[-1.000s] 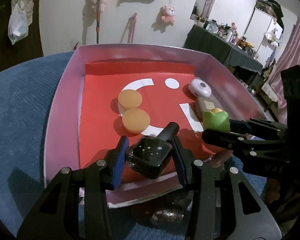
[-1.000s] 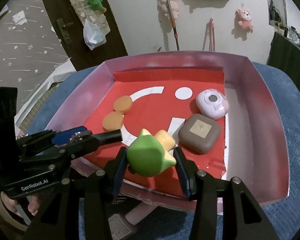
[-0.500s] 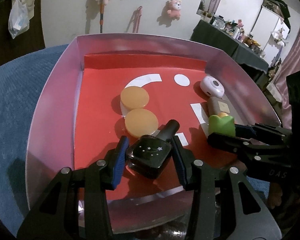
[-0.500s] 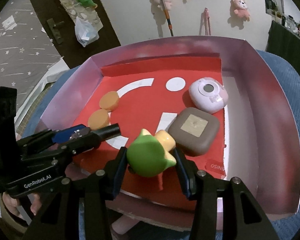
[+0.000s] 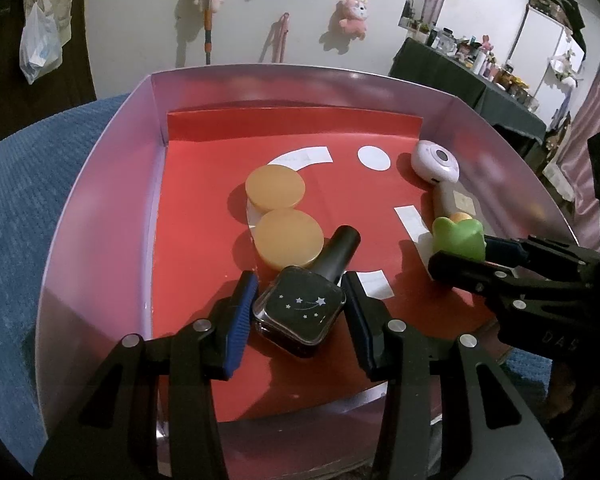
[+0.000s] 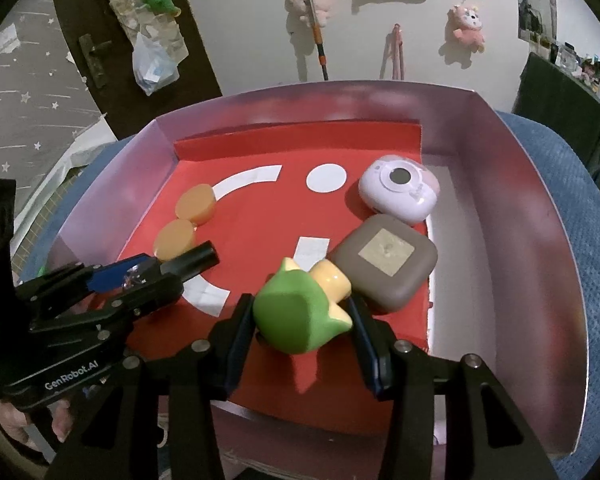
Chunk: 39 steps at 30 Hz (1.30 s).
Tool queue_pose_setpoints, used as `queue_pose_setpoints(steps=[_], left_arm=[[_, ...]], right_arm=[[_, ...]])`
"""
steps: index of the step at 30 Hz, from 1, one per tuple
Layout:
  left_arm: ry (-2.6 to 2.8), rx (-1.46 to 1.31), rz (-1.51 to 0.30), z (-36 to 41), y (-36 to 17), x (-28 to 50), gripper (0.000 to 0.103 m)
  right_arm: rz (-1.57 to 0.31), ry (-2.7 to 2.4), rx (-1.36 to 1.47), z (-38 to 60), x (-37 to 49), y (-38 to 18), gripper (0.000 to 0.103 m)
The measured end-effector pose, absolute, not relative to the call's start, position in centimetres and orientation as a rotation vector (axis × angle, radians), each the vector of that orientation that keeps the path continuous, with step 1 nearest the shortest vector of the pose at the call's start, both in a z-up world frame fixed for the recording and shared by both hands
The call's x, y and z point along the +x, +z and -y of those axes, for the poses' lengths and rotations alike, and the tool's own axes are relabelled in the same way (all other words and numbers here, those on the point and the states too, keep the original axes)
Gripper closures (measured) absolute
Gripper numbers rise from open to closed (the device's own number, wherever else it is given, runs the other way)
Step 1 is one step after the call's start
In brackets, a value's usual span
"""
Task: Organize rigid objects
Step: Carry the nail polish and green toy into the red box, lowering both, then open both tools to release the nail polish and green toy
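Observation:
My left gripper (image 5: 300,312) is shut on a dark square bottle with white stars (image 5: 300,307), its black cap (image 5: 342,248) pointing forward, held over the near part of the red-lined tray (image 5: 100,220). My right gripper (image 6: 302,318) is shut on a green and yellow toy (image 6: 300,312), held over the tray's near edge beside the brown square case (image 6: 384,260). Each gripper shows in the other's view: the left gripper (image 6: 172,268) at the left, the right gripper (image 5: 460,252) at the right.
Two orange discs (image 5: 274,190) (image 5: 290,238) lie left of centre on the red liner. A white and pink round case (image 6: 398,188) sits at the back right. Blue cloth (image 5: 16,208) surrounds the tray. A person's hand (image 6: 24,420) holds the left gripper.
Both grippers have moved forward over the tray with their objects still held; the tray's near edge has slid under the fingers. Grips are unchanged.

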<state>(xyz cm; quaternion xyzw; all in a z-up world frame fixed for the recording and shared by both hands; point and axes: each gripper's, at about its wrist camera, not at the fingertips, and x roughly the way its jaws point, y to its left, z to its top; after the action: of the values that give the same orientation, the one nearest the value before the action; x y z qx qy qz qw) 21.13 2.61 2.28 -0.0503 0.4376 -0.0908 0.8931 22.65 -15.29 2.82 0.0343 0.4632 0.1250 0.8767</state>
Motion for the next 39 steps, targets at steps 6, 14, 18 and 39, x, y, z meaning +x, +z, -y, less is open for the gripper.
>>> queue_pose_setpoints(steps=[6, 14, 18, 39], left_arm=[[-0.188, -0.105, -0.911, -2.56, 2.36, 21.19, 0.062], [-0.188, -0.106, -0.912, -2.75, 2.39, 21.42, 0.062], [-0.188, -0.107, -0.912, -2.74, 2.4, 21.42, 0.062], [-0.177, -0.079, -0.905, -2.38, 2.82, 21.35, 0.061]], right_arm=[[-0.967, 0.262, 0.083, 15.34, 22.6, 2.76, 0.053], [-0.966, 0.262, 0.09, 15.62, 22.58, 2.8, 0.053], [-0.966, 0.262, 0.089, 15.62, 22.58, 2.79, 0.053], [-0.957, 0.265, 0.119, 16.21, 22.46, 3.51, 0.046]])
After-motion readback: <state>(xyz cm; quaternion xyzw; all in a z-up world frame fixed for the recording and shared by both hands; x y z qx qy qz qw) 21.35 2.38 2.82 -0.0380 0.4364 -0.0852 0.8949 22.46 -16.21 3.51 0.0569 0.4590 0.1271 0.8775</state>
